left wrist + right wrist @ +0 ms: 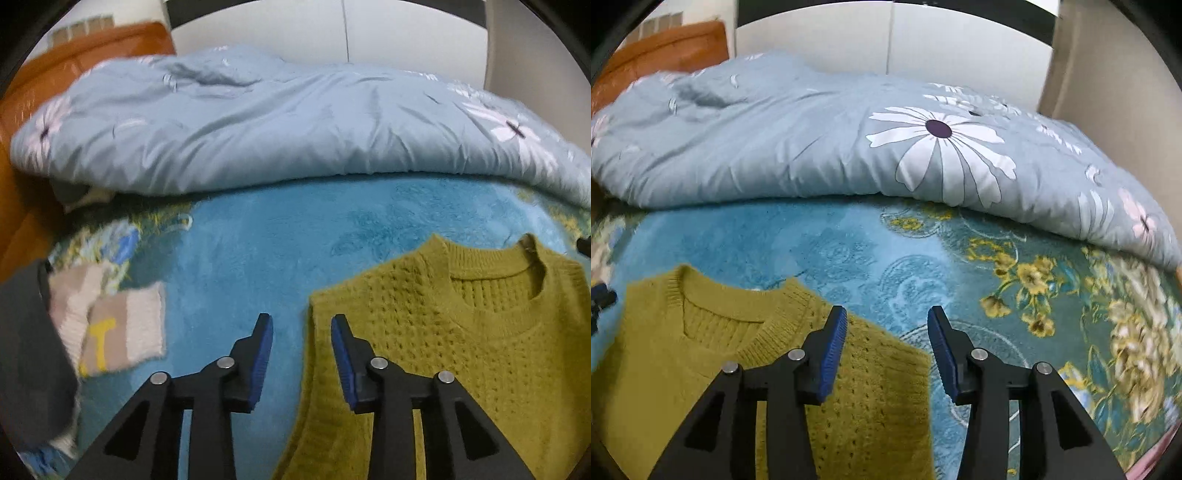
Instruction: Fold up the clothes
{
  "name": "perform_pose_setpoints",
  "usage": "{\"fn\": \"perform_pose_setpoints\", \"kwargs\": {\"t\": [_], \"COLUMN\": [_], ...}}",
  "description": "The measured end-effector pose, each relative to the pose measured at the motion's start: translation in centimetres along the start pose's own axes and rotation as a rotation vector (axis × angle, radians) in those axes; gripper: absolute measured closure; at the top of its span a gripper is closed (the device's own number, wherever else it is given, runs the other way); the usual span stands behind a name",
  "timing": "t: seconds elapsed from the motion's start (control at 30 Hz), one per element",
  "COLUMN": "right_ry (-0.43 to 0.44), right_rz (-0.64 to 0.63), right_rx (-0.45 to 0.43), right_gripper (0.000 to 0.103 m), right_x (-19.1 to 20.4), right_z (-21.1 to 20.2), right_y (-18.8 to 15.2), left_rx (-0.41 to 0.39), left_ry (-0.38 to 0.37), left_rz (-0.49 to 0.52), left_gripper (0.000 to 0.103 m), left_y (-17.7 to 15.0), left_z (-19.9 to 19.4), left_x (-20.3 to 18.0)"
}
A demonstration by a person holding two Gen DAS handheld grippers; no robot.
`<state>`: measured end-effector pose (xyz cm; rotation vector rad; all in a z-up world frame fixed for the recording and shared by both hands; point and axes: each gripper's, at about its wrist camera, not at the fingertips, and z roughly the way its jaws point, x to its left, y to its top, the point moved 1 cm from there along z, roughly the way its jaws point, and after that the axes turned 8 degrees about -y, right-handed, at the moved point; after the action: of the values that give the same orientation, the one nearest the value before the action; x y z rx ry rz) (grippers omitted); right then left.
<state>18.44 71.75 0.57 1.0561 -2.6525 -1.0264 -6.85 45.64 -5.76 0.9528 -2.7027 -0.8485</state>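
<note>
An olive-green knitted sleeveless sweater (461,332) lies flat on a blue plush blanket (258,251), neck opening toward the far side. My left gripper (302,325) is open and empty, straddling the sweater's left shoulder edge. The sweater also shows in the right wrist view (701,350). My right gripper (887,317) is open and empty over the sweater's right shoulder edge, its left finger (833,343) above the knit and its right finger (942,350) above the blanket (886,258).
A pale blue flowered duvet (277,122) is bunched across the far side; it also shows in the right wrist view (812,140). A folded pink-and-beige knit (110,325) and a dark garment (29,350) lie at left. An orange headboard (55,74) stands behind.
</note>
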Motion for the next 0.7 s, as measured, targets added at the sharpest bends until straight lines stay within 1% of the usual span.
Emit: {"fn": "perform_pose_setpoints", "kwargs": {"t": [0.03, 0.1, 0.2, 0.27, 0.33, 0.43, 0.5, 0.53, 0.63, 0.7], "right_ry": [0.028, 0.065, 0.121, 0.150, 0.170, 0.189, 0.181, 0.179, 0.211, 0.253], "right_rz": [0.002, -0.018, -0.062, -0.059, -0.035, -0.019, -0.007, 0.007, 0.093, 0.153], "right_rx": [-0.007, -0.025, -0.040, -0.013, 0.026, 0.069, 0.084, 0.094, 0.147, 0.171], "right_gripper": [0.056, 0.056, 0.056, 0.056, 0.055, 0.055, 0.052, 0.051, 0.051, 0.051], "right_x": [-0.2, -0.3, -1.4, -2.2, -3.1, -4.5, -5.7, -6.2, -7.6, -8.3], "right_z": [-0.5, -2.0, -5.1, -7.1, -9.0, -11.6, -12.9, -13.3, -14.2, -15.1], "right_y": [-0.4, -1.8, -5.1, -8.3, -11.8, -17.0, -19.8, -21.1, -24.7, -26.9], "left_rx": [0.004, 0.024, 0.037, 0.066, 0.072, 0.081, 0.092, 0.098, 0.143, 0.152], "left_ry": [-0.016, -0.041, -0.127, -0.190, -0.218, -0.186, -0.159, -0.153, -0.163, -0.173], "left_rz": [-0.019, -0.032, -0.046, -0.065, -0.069, -0.065, -0.068, -0.077, -0.128, -0.145], "left_gripper": [0.066, 0.066, 0.066, 0.066, 0.066, 0.062, 0.059, 0.056, 0.054, 0.054], "left_y": [-0.3, -1.8, -4.5, -6.8, -9.5, -13.7, -16.4, -17.6, -21.4, -23.3], "left_z": [-0.1, -1.2, -3.6, -5.2, -7.2, -9.9, -11.3, -11.8, -12.5, -12.9], "left_x": [0.4, 1.1, 1.8, 2.3, 2.5, 2.3, 2.2, 2.2, 2.5, 2.8]}}
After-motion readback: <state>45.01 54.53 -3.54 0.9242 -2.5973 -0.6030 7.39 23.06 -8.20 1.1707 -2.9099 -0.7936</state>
